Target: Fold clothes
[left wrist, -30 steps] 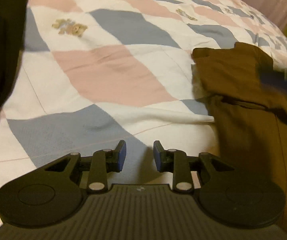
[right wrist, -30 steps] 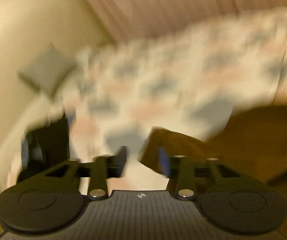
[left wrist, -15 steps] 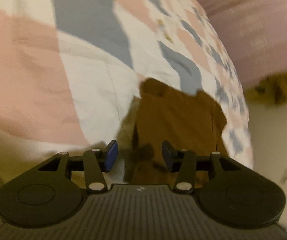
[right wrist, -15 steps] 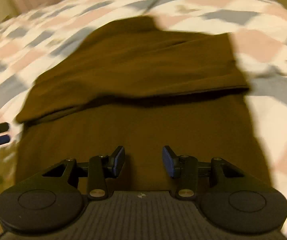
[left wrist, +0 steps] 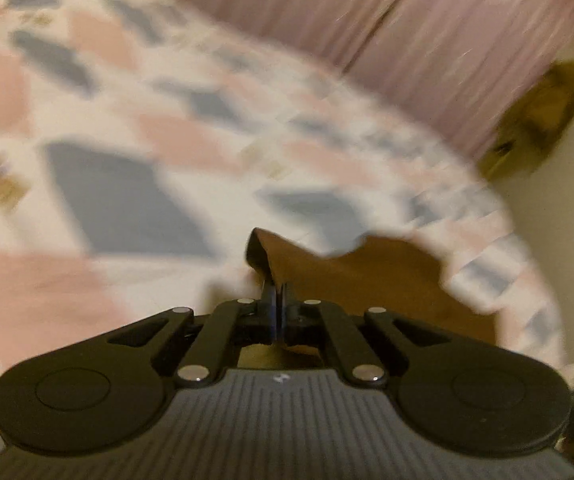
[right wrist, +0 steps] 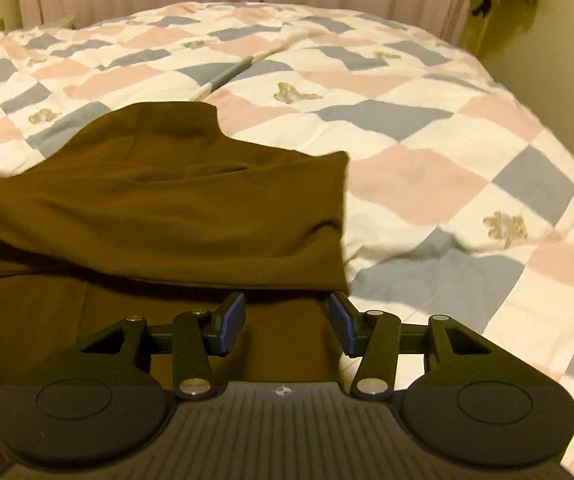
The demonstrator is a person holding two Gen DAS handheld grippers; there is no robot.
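Left wrist view, blurred: the left gripper (left wrist: 278,312) is clenched on a corner of the brown garment (left wrist: 367,280), raised off the checked quilt (left wrist: 127,184), presumably to carry that edge across for a fold. Right wrist view: the right gripper (right wrist: 287,322) stands released, jaws apart, low over the brown garment (right wrist: 175,204), which lies on the checked quilt (right wrist: 427,184) with an upper layer doubled over; no containers appear in either view.

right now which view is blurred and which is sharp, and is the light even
Left wrist view: heavy motion smear over the quilt and curtain, while the left gripper, shut on the brown garment, stays crisp. Right wrist view: mostly sharp, slight softness at the garment's right edge; open right gripper clear. Both views: dim, warm yellowish light, fisheye bending at the edges.
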